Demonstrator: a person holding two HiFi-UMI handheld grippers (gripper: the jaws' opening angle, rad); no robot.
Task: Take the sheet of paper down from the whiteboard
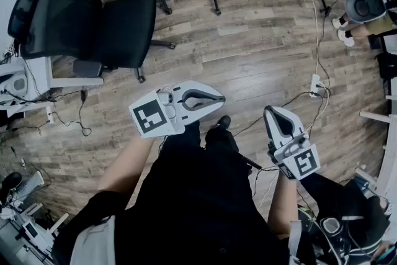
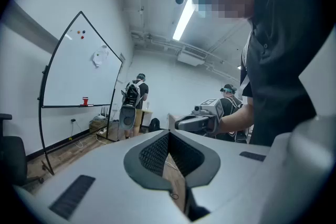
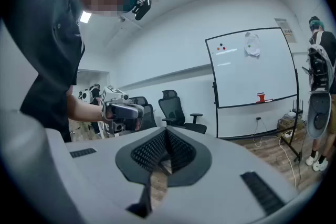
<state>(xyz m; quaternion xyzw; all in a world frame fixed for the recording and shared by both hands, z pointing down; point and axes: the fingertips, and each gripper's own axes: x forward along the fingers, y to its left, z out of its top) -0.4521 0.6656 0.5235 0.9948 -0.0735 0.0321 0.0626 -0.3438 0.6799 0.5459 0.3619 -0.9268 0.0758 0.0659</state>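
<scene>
Nearest, I am holding the left gripper (image 1: 218,98) level in front of my body, its jaws pressing together with nothing between them. Beside it, I am carrying the right gripper (image 1: 271,111), tipping slightly downward, its jaws likewise meeting on nothing. Each gripper is showing in the other's view, held out on a bare forearm.

Below both, the wooden floor (image 1: 248,40) is running outward, with cables trailing across it. Two black office chairs (image 1: 93,28) are standing to my left on that floor, well apart from either gripper.

Farther off, the whiteboard (image 3: 252,68) is standing on its black frame against the pale wall. The sheet of paper (image 3: 252,44) is hanging crumpled on the upper part of the board, just beside a few dark dots (image 3: 222,48) and well above a small red object (image 3: 261,97) that is resting on the board's lower ledge. Neither gripper is touching the sheet. A person (image 3: 317,60) wearing a backpack is standing at the far side of the board.
</scene>
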